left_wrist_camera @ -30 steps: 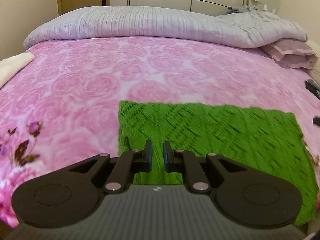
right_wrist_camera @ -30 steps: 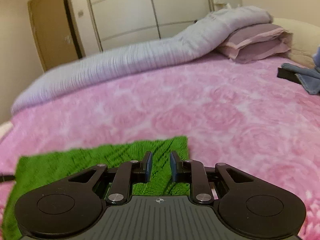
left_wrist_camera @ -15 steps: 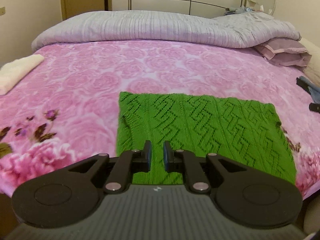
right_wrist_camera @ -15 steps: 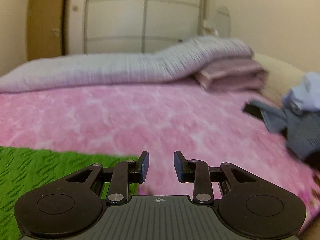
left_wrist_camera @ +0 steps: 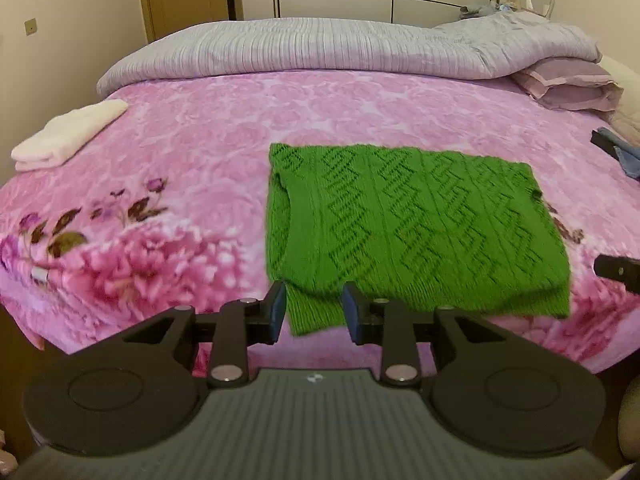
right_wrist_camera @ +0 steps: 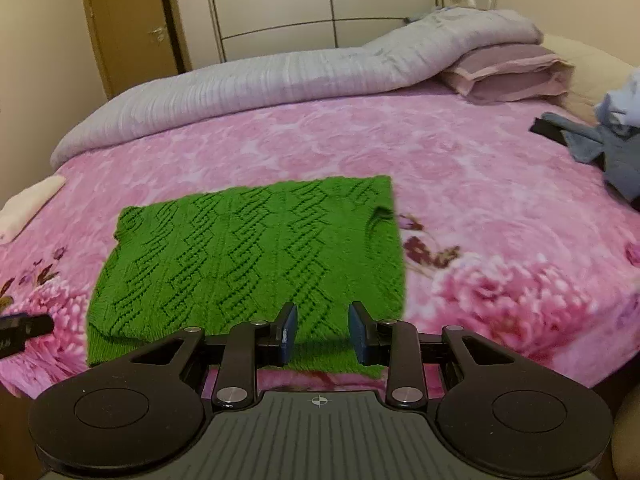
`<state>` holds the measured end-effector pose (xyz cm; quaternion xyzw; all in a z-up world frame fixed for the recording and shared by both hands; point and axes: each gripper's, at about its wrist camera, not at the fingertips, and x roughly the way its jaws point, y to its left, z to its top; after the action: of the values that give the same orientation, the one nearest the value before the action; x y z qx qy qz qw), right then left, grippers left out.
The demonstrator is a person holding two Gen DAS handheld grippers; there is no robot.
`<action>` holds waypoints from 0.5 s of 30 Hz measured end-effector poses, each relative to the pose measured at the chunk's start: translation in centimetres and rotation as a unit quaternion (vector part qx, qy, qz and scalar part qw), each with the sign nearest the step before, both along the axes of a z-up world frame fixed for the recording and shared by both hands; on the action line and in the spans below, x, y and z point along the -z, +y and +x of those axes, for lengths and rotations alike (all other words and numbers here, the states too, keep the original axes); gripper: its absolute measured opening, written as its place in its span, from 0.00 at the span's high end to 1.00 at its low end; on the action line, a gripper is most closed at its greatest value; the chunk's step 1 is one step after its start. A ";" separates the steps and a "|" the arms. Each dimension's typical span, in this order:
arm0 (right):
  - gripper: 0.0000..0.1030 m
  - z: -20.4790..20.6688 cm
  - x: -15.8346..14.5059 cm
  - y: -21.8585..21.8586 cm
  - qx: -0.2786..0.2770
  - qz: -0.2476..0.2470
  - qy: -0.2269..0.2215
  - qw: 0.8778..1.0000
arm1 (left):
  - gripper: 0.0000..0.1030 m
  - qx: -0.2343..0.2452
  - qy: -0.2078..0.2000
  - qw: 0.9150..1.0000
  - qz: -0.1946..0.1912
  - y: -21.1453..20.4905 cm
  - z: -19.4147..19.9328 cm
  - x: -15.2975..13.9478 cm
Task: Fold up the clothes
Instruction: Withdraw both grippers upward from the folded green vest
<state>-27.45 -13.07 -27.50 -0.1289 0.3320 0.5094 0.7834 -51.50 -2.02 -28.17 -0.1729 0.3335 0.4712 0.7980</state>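
Observation:
A green knitted sweater [left_wrist_camera: 412, 224] lies folded into a flat rectangle near the front edge of the pink floral bed; it also shows in the right wrist view [right_wrist_camera: 256, 260]. My left gripper [left_wrist_camera: 314, 312] is open and empty, hovering just in front of the sweater's near left corner. My right gripper [right_wrist_camera: 322, 332] is open and empty, hovering just in front of the sweater's near right edge. The tip of the other gripper shows at the right edge of the left wrist view [left_wrist_camera: 618, 270] and at the left edge of the right wrist view [right_wrist_camera: 24, 328].
A folded cream towel [left_wrist_camera: 68, 134] lies at the bed's left side. A rolled grey quilt [left_wrist_camera: 340, 48] and purple pillows [left_wrist_camera: 568, 84] line the far side. Blue-grey clothes [right_wrist_camera: 608, 148] are piled at the right. The bed's front edge is close below both grippers.
Both grippers have pulled back from the sweater toward the bed's front edge and opened wider. The right gripper has swung back left to face the sweater.

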 end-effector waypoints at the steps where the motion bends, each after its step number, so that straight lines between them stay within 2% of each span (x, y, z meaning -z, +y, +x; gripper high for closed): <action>1: 0.69 -0.2 0.0 -0.4 0.001 0.002 -0.002 1.000 | 0.74 0.000 0.001 1.000 0.000 -0.3 -0.2 0.0; 15: 0.68 -1.9 1.0 -4.6 -0.005 0.010 0.013 1.000 | 0.71 0.011 0.014 1.000 0.001 -4.0 -0.8 1.3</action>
<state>-29.31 -17.72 -28.47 -0.1162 0.3366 0.5180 0.7777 -52.27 -6.04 -29.50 -0.1617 0.3464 0.4653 0.7984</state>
